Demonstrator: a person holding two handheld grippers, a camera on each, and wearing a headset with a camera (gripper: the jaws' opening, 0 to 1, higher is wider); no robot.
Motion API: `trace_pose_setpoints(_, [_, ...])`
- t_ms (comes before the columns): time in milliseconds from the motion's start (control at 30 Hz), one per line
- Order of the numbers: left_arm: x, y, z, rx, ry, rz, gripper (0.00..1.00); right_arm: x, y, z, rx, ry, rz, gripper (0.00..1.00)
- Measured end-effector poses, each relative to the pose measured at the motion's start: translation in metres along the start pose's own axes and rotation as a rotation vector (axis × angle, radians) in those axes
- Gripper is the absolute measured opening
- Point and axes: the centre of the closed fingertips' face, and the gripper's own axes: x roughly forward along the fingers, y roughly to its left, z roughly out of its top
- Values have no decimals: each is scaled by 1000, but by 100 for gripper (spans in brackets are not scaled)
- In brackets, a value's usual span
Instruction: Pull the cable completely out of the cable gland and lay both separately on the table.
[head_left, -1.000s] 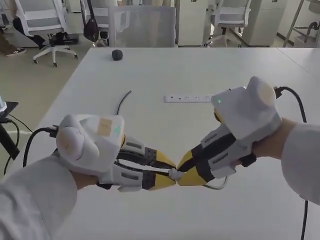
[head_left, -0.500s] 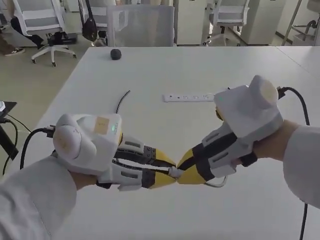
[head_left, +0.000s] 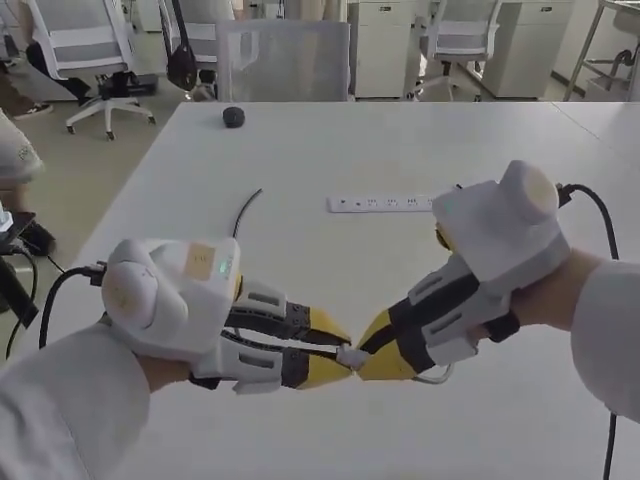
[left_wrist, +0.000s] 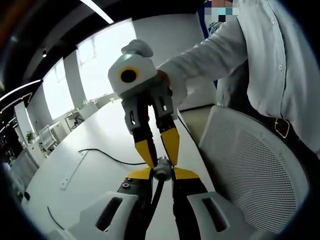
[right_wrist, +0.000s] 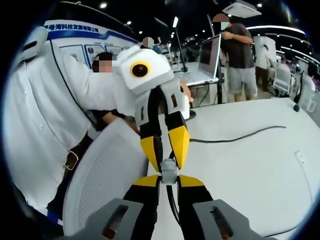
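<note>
Two grippers tip to tip over the table, no pull-out yet.
Almost nothing differs from half a second back: the left gripper (head_left: 342, 354) and right gripper (head_left: 362, 356) meet at the same spot just above the table (head_left: 300, 150), and only the camera has drifted. My read is that the cable (head_left: 432, 378) is not yet drawn out of the cable gland (head_left: 350, 354). Both sets of jaws are narrowed almost closed, pinching the gland from opposite ends; whether one bites the cable instead, cannot tell. Head view shows a pale cable loop under the right gripper. Left gripper view shows the gland (left_wrist: 161, 169) end-on, with cable running back between its own jaws. Right gripper view shows the gland's grey side (right_wrist: 168, 172).
</note>
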Motion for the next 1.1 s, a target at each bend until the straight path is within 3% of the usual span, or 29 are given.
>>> trace_pose_setpoints(133, [2,-2,2,-3,-4,-4,14,0,1,0,1,3,4,9])
trace_pose_setpoints(267, [1,-1,2,-30,-8,3,14,2,0,-1,-75,18,-36,9])
trace_pose_setpoints(867, [-4,15,-2,-150,-34,81,14,4,-21,4,-289,58,-339,5])
trace_pose_setpoints(967, [-5,18,-2,-180,-40,94,14,4,-25,6,-372,86,-408,5])
trace_pose_setpoints(1100, [-7,21,-1,-204,-53,105,14,4,-26,8,-417,89,-441,5])
